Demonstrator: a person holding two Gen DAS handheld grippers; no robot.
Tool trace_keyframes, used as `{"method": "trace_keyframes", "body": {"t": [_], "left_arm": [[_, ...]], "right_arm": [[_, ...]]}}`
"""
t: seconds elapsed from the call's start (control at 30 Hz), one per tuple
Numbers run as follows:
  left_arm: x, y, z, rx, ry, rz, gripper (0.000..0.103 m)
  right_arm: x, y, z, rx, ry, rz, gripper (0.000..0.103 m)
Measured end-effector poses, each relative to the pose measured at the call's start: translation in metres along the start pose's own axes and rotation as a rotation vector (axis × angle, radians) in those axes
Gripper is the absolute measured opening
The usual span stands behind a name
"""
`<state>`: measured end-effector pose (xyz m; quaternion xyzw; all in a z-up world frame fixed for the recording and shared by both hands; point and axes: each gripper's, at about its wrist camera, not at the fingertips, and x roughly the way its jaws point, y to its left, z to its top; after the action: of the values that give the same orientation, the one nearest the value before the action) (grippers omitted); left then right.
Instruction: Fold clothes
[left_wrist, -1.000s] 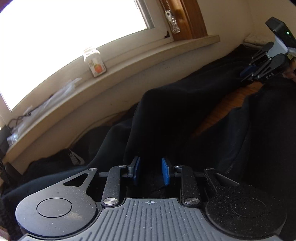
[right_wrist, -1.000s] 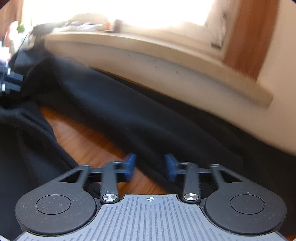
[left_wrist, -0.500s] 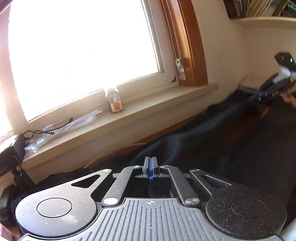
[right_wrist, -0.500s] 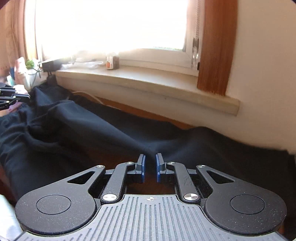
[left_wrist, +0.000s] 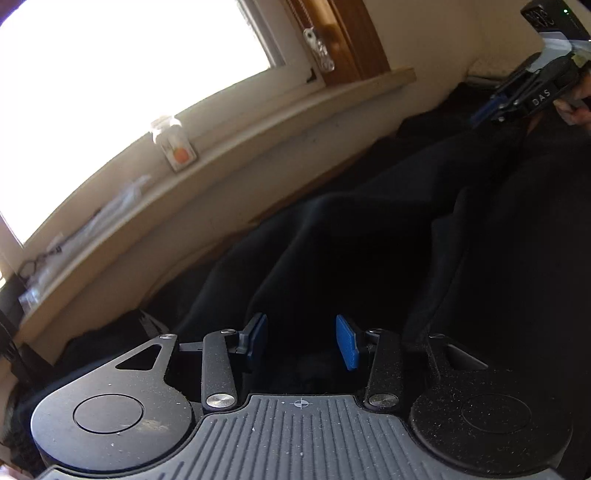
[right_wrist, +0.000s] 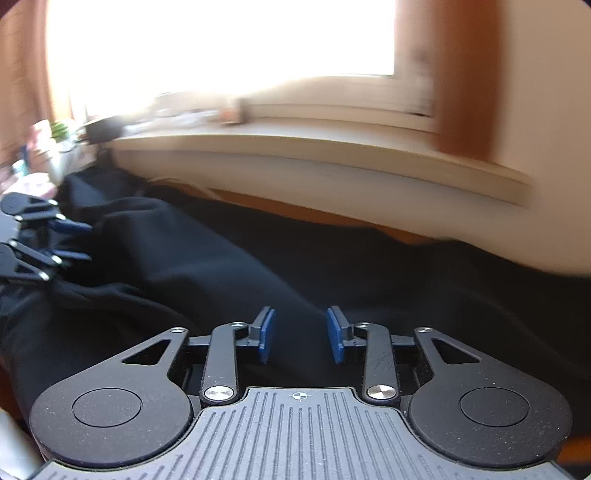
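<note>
Left hand-held gripper (left_wrist: 301, 341) is spreading, jaws opening over black cloth, nothing pinched; right hand-held gripper (right_wrist: 300, 334) same, opening, pads clear of the fabric under them. I see the black garment (left_wrist: 369, 240) lying loose on the wooden counter (right_wrist: 280, 205) below the windowsill (left_wrist: 258, 125), long axis running roughly 8 to 2 o'clock in the left view. Next grab looks like the fold at 12, left nearer. Left view shows a jar (left_wrist: 173, 147) sharply; right view is blurred.
</note>
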<state>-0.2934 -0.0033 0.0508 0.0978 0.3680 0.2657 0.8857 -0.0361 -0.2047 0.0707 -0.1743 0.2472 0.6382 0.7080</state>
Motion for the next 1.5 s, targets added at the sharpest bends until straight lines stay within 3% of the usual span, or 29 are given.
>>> {"method": "trace_keyframes", "body": {"t": [0.3, 0.37, 0.4, 0.43, 0.47, 0.6, 0.7, 0.77, 0.9, 1.1, 1.33, 1.43, 1.5], "left_arm": [[-0.018, 0.009, -0.018, -0.073, 0.000, -0.009, 0.046], [-0.020, 0.011, -0.020, -0.079, 0.002, -0.021, 0.046], [-0.021, 0.011, -0.022, -0.080, 0.006, -0.028, 0.046], [-0.022, 0.012, -0.023, -0.081, 0.008, -0.033, 0.045], [-0.023, 0.012, -0.025, -0.084, 0.008, -0.035, 0.045], [-0.026, 0.014, -0.030, -0.101, -0.001, -0.035, 0.044], [-0.027, 0.013, -0.031, -0.105, -0.008, -0.031, 0.042], [-0.028, 0.012, -0.030, -0.100, -0.013, -0.026, 0.040], [-0.030, 0.012, -0.024, -0.081, -0.018, -0.016, 0.040], [-0.032, 0.005, 0.002, -0.052, -0.062, 0.005, 0.046], [-0.027, -0.016, 0.033, 0.005, -0.106, 0.000, 0.049], [-0.012, -0.022, 0.043, 0.043, -0.094, 0.018, 0.049], [-0.001, -0.022, 0.045, 0.053, -0.075, 0.038, 0.049]], "right_arm": [[0.087, 0.102, 0.047, -0.121, 0.010, 0.268, 0.050], [0.098, 0.116, 0.052, -0.168, 0.016, 0.264, 0.048], [0.103, 0.119, 0.055, -0.175, 0.022, 0.266, 0.044], [0.106, 0.118, 0.059, -0.161, 0.023, 0.273, 0.016], [0.107, 0.115, 0.064, -0.140, 0.010, 0.265, 0.008], [0.110, 0.100, 0.086, -0.037, -0.041, 0.217, 0.007], [0.122, 0.094, 0.089, 0.033, 0.014, 0.196, 0.017], [0.126, 0.094, 0.084, 0.034, 0.048, 0.164, 0.035], [0.102, 0.070, 0.069, 0.058, 0.023, 0.151, 0.048], [0.029, -0.008, 0.034, 0.127, -0.018, -0.006, 0.052], [-0.067, -0.130, -0.040, 0.315, -0.012, -0.340, 0.052], [-0.104, -0.172, -0.072, 0.426, -0.026, -0.464, 0.036], [-0.127, -0.194, -0.089, 0.500, -0.051, -0.519, 0.036]]}}
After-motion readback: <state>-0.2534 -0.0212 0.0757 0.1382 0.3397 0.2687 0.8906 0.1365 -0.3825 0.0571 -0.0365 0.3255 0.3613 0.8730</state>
